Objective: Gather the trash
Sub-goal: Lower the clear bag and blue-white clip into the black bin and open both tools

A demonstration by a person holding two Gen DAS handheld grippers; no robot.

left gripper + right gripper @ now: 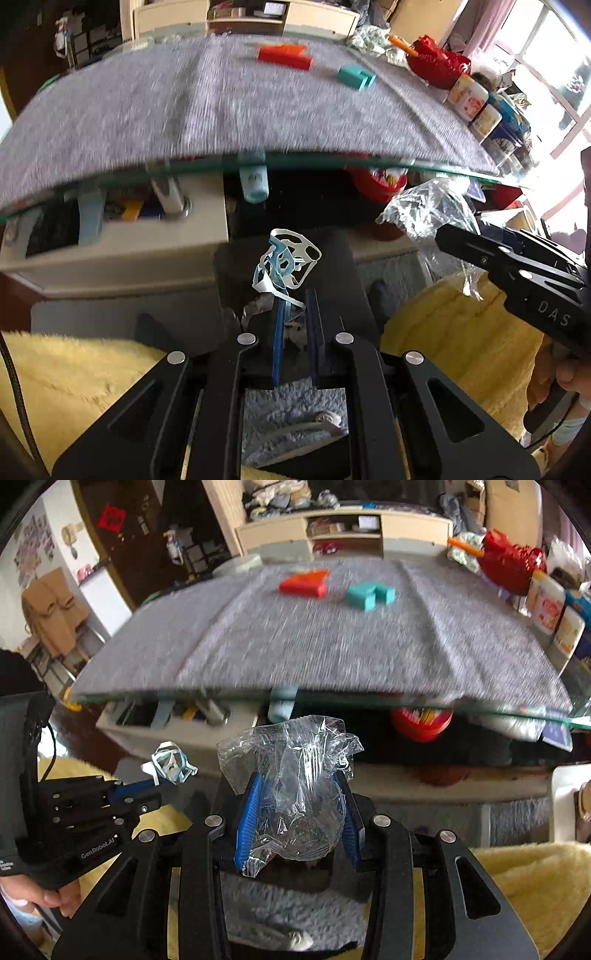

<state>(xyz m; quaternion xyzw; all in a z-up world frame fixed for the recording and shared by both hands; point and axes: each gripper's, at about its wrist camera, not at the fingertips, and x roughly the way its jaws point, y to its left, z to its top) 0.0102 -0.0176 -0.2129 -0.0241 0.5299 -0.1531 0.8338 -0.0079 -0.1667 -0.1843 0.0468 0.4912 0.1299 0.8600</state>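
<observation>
Two grippers are working | our left gripper point(295, 314) is pinching a tangle of white and blue plastic strips point(286, 264), jaws nearly closed; our right gripper point(299, 812) is clamping crumpled clear plastic wrap point(295, 775), jaws partly closed | both are hovering off the gray-matted glass table point(314, 642); red block point(304, 583) and teal block point(369, 594) are sitting there

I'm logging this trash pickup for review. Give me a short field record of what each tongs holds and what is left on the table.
left tongs: shut on tangled blue and white plastic strips
right tongs: shut on crumpled clear plastic wrap
position: both held below and in front of the glass table edge
table cover: grey cloth
on cloth: red block, teal block
table's right side: red bag, food packages
</observation>
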